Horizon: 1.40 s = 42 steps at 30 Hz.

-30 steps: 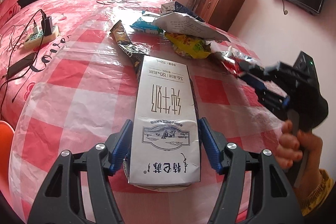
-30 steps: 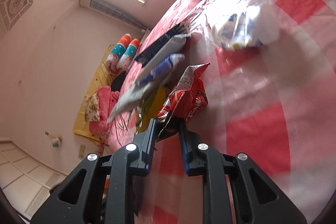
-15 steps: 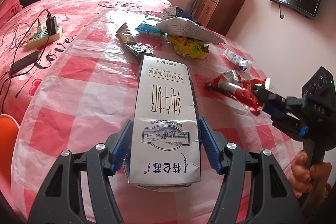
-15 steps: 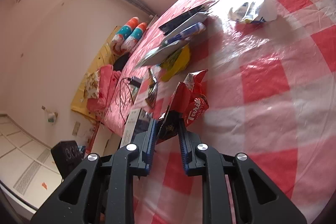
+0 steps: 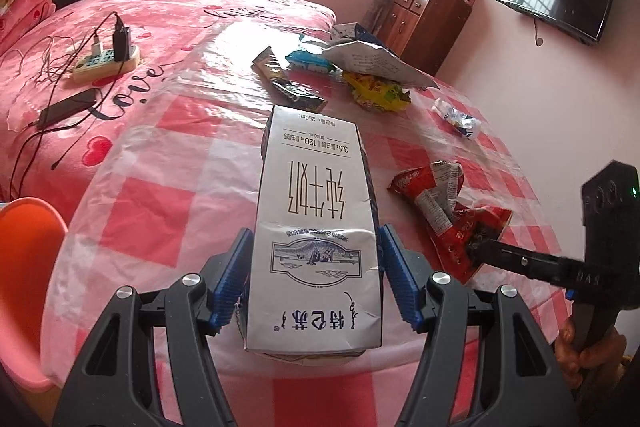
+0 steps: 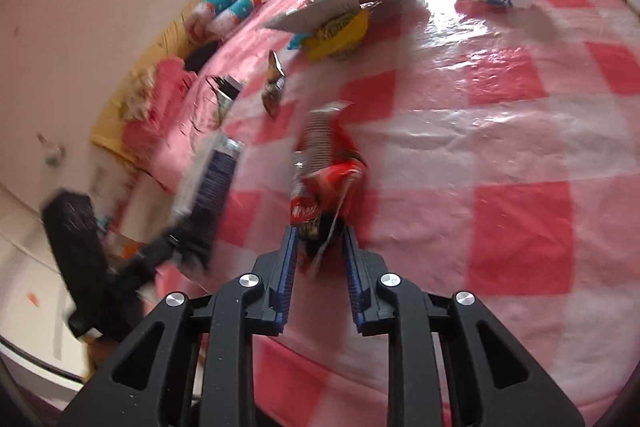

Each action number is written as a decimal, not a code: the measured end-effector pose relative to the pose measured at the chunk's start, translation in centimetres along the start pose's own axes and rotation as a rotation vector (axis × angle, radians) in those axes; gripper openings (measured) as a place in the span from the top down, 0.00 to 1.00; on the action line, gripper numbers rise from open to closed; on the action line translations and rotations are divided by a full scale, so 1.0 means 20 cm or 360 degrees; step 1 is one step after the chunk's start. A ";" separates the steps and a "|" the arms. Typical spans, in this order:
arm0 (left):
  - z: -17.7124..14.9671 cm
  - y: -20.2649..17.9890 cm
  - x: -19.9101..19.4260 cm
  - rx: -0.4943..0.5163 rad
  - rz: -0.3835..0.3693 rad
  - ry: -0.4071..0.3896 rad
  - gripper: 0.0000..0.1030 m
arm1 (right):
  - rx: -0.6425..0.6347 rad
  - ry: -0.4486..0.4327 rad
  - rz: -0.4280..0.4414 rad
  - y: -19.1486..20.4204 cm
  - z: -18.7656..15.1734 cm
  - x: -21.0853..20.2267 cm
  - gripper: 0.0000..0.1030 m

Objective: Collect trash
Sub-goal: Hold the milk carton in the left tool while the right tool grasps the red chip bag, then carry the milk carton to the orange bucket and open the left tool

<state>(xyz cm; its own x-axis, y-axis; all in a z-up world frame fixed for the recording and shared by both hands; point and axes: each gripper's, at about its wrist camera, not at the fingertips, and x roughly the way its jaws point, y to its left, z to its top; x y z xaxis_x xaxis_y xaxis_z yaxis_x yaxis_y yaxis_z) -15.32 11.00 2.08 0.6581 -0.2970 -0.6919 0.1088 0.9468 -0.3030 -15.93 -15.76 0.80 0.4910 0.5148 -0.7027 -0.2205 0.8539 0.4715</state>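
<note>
My left gripper (image 5: 314,279) is shut on a white milk carton (image 5: 316,227) and holds it over the red checked table (image 5: 160,187). A crumpled red snack wrapper (image 5: 444,211) lies on the table to the right; it also shows in the right wrist view (image 6: 324,183). My right gripper (image 6: 320,267) has its jaws parted around the wrapper's near end; the wrapper hangs loose between them. In the left wrist view the right gripper (image 5: 476,251) touches the wrapper's lower edge. Further trash lies beyond: a yellow bag (image 5: 378,91), a white paper bag (image 5: 376,61), a brown wrapper (image 5: 280,79).
A small white and blue wrapper (image 5: 456,117) lies at the table's right. A bed with a power strip (image 5: 106,61) and cables is to the left. An orange chair (image 5: 24,267) stands at the left table edge. A wooden cabinet (image 5: 428,15) stands behind.
My right gripper carried the red wrapper toward the table's near edge, lowered it onto the table and opened its jaws. The left gripper keeps its hold on the carton.
</note>
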 end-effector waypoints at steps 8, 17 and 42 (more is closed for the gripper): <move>-0.02 0.02 -0.02 0.0010 -0.0010 0.0012 0.37 | -0.0391 -0.0209 -0.0253 0.21 0.06 -0.09 0.19; -0.03 0.03 -0.03 0.0008 -0.0026 0.0015 0.37 | -0.0569 -0.0005 -0.0355 0.31 0.16 0.19 0.18; -0.04 0.12 -0.03 -0.0060 -0.0057 0.0001 0.37 | -0.0619 -0.0006 -0.0360 0.36 0.14 0.21 0.52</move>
<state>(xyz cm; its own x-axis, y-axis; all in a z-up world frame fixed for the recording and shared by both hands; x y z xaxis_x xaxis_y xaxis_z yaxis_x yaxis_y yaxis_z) -16.04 13.36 1.33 0.6540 -0.3309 -0.6803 0.1041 0.9301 -0.3524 -13.19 -7.79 2.71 0.5662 0.3122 -0.7629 -0.4073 0.9106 0.0704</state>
